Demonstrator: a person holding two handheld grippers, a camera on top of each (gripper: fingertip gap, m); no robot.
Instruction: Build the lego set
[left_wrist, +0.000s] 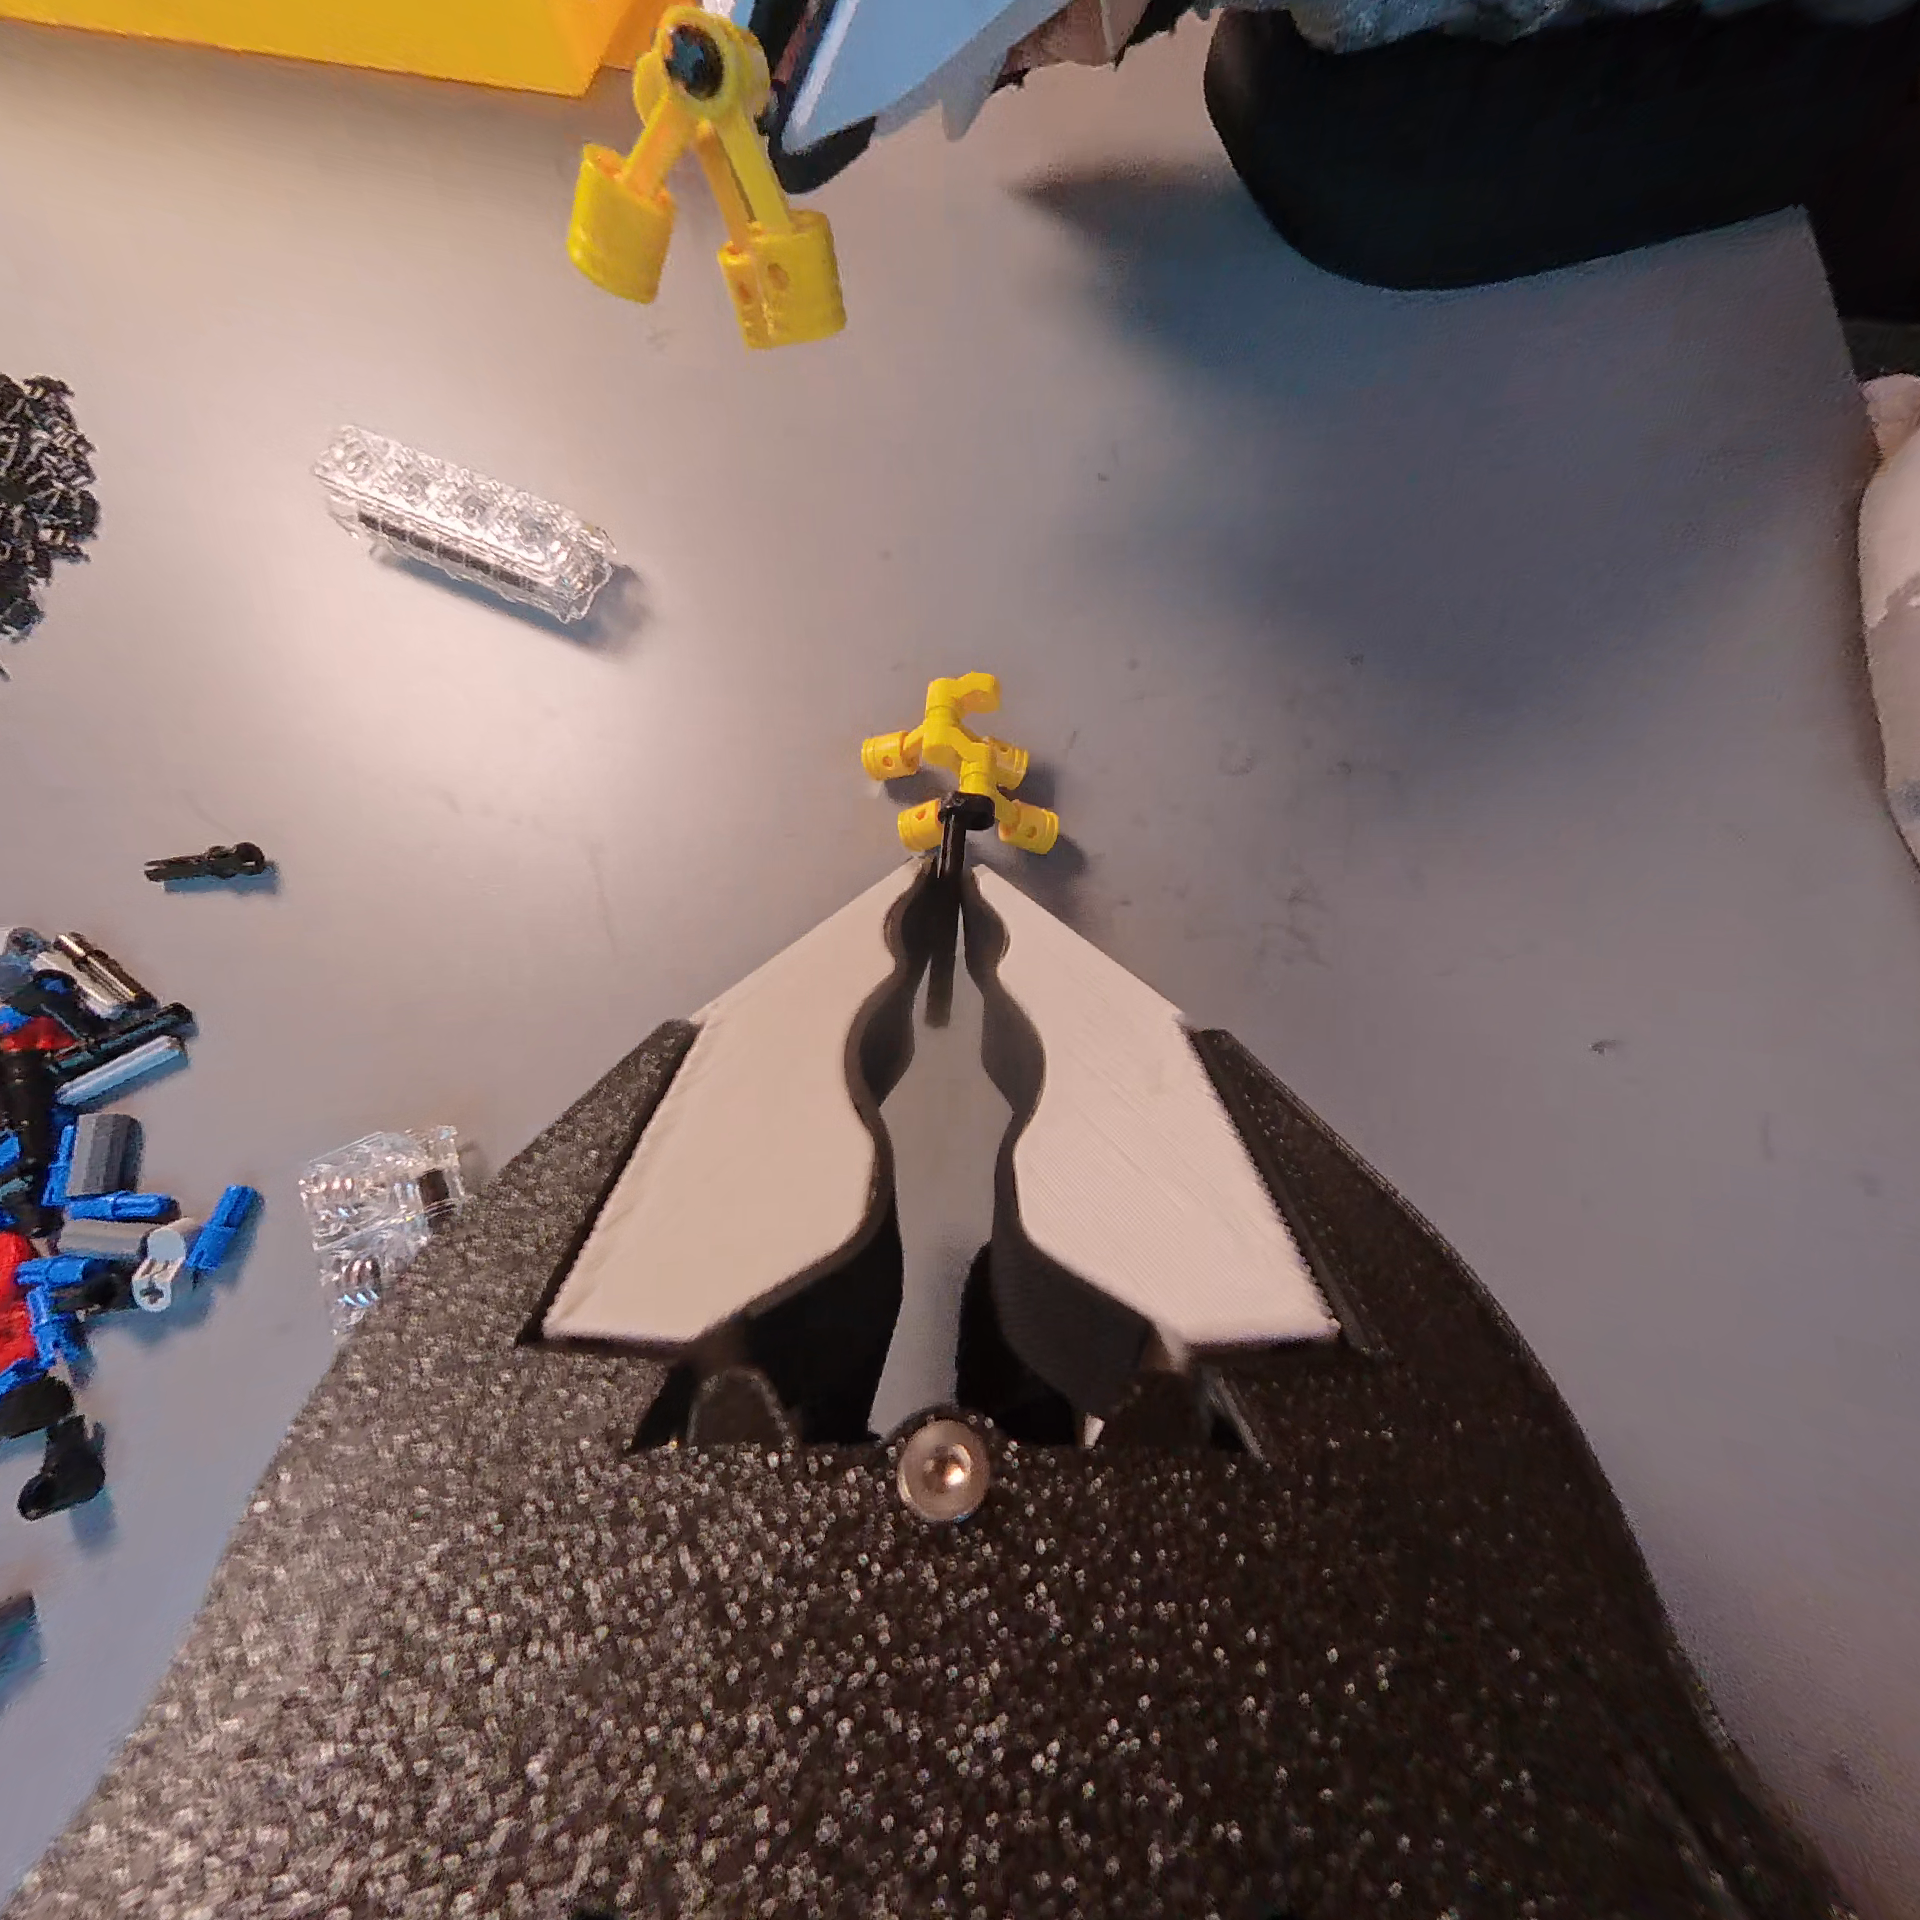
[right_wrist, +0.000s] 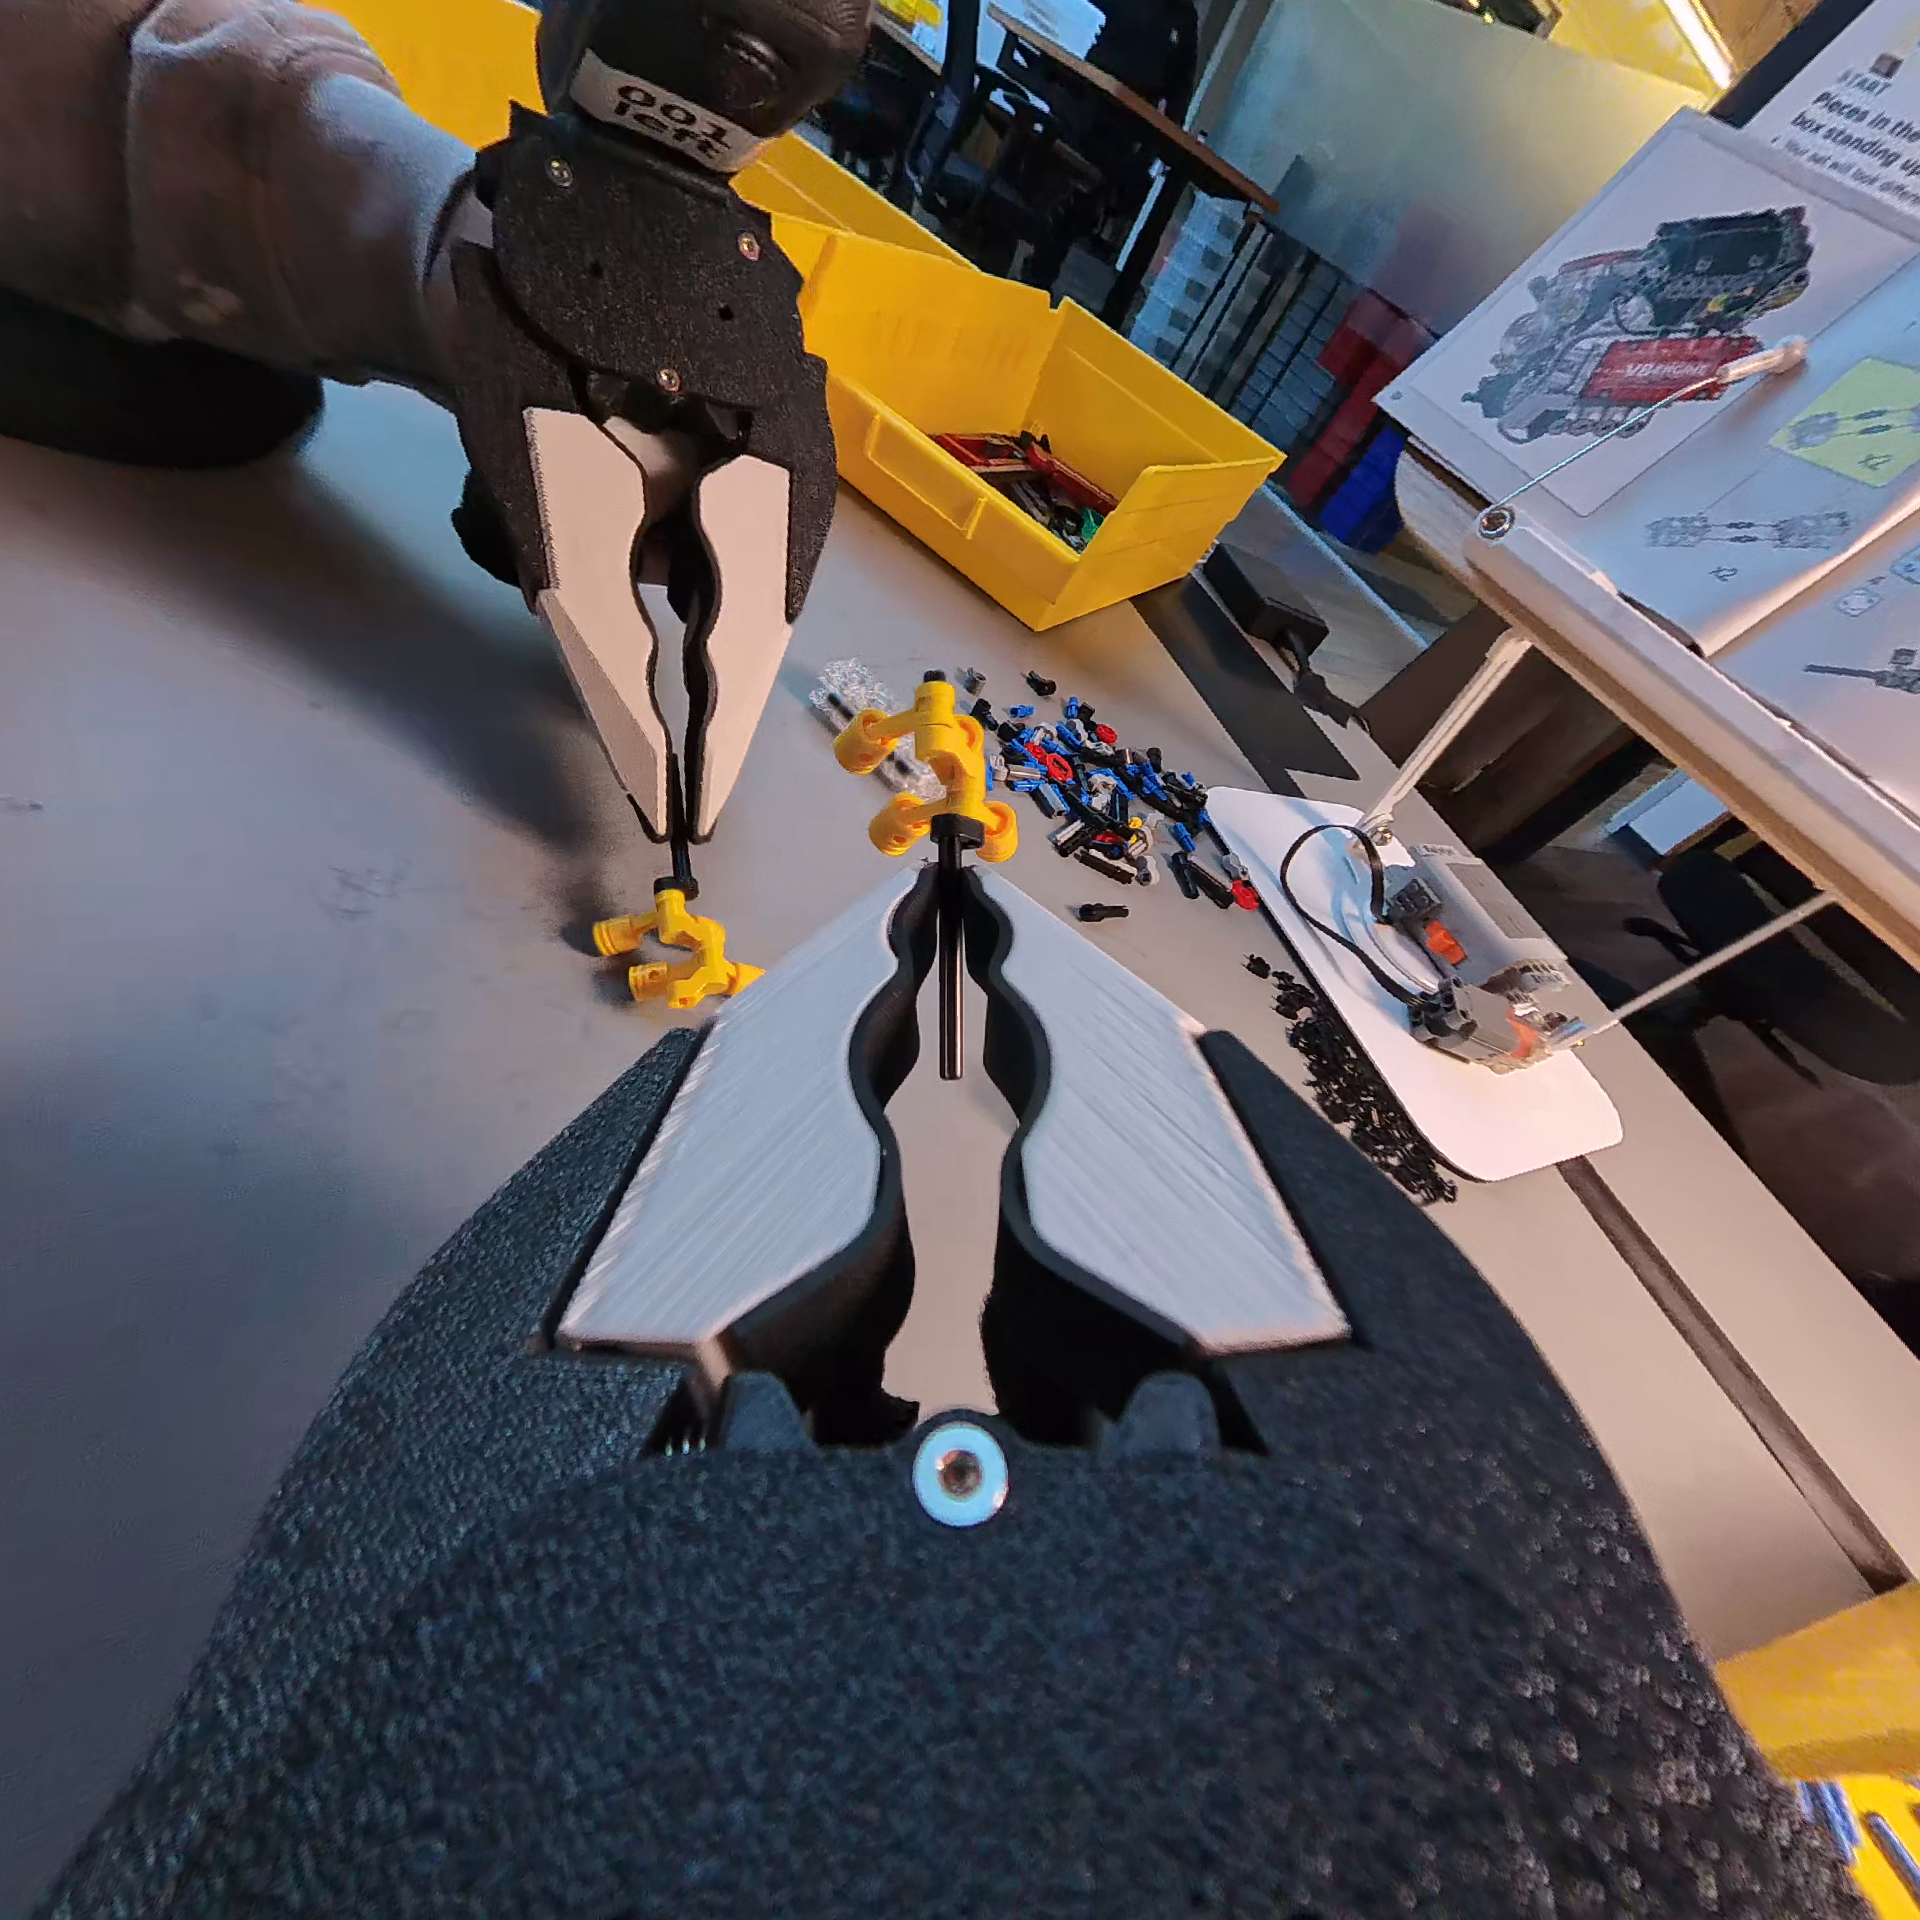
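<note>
Each hand-held gripper, left (left_wrist: 943, 873) and right (right_wrist: 948, 868), pinches a thin black axle (right_wrist: 949, 966) carrying light, rigid yellow pistons (right_wrist: 940, 769); the axle is the safest hold.

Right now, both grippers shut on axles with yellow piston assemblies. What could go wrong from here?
1. The left gripper pinches its thin black axle only at the fingertips, while its yellow assembly touches the table; pressing down may make the axle slip or twist.
2. The right gripper holds its yellow assembly in the air; its pistons look free to swing, which may hinder alignment.
3. The loose parts pile lies just beyond; a sweep could scatter it.
</note>
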